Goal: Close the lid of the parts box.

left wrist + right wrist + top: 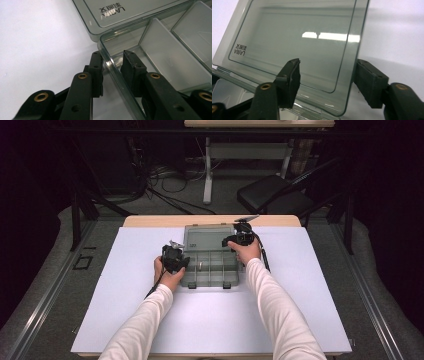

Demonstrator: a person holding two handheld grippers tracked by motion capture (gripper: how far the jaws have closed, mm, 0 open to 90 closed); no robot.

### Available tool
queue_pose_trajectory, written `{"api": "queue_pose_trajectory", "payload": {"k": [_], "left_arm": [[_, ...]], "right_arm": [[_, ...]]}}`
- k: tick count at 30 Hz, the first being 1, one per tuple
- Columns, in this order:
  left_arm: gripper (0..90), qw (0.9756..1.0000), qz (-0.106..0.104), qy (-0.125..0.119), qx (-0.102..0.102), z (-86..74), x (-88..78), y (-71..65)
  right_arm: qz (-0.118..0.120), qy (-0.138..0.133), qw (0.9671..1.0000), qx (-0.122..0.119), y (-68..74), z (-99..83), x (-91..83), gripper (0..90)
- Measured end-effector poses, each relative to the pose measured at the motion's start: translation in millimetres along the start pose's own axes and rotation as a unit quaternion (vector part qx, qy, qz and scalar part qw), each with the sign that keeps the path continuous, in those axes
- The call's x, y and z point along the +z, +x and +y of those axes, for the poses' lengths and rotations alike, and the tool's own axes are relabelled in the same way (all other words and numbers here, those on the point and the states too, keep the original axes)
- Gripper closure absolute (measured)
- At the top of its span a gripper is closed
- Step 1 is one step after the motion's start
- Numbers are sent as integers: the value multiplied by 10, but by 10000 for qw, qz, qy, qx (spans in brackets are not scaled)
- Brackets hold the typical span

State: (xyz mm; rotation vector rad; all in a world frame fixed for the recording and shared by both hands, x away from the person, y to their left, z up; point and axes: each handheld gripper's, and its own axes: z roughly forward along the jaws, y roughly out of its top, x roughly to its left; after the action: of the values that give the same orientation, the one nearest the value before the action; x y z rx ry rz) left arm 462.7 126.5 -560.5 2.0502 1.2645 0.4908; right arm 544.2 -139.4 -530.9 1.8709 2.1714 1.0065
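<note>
The clear compartment box (210, 262) mid-desk looks light, stiff and slick: the left gripper (112, 67) clamps its left wall, while the right gripper (327, 75) straddles the raised lid's (294, 37) edge, jaws not touching.

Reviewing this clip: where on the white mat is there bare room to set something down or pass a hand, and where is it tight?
Bare mat lies left of the left gripper, right of the right gripper out to the edge, and along the near edge between the sleeves. It is crowded mid-table at the far side: the compartment box, its open lid and both grippers sit together.
</note>
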Motion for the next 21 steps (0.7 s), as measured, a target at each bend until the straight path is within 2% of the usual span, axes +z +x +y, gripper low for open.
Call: {"api": "queue_pose_trajectory", "payload": {"k": [1,2,8,9,16,21], "left_arm": [[702,10000,-1,0,2,0,0,0],[702,10000,-2,1,2,0,0,0],[708,10000,-4,22,23,1,-2,6],[708,10000,10,11,21,0,-1,5],[712,10000,22,11,29,-1,-2,4],[712,10000,32,11,32,0,-2,0]], "right_arm": [[-26,41,10000,-51,-6,8,-14,411],[30,-33,10000,-16,-13,7,-15,421],[145,-84,9999,32,-53,30,-78,492],[159,-97,9998,-42,-64,33,-88,505],[134,-137,9998,-59,-84,46,-156,611],[208,-266,9994,-73,-122,34,-174,677]]}}
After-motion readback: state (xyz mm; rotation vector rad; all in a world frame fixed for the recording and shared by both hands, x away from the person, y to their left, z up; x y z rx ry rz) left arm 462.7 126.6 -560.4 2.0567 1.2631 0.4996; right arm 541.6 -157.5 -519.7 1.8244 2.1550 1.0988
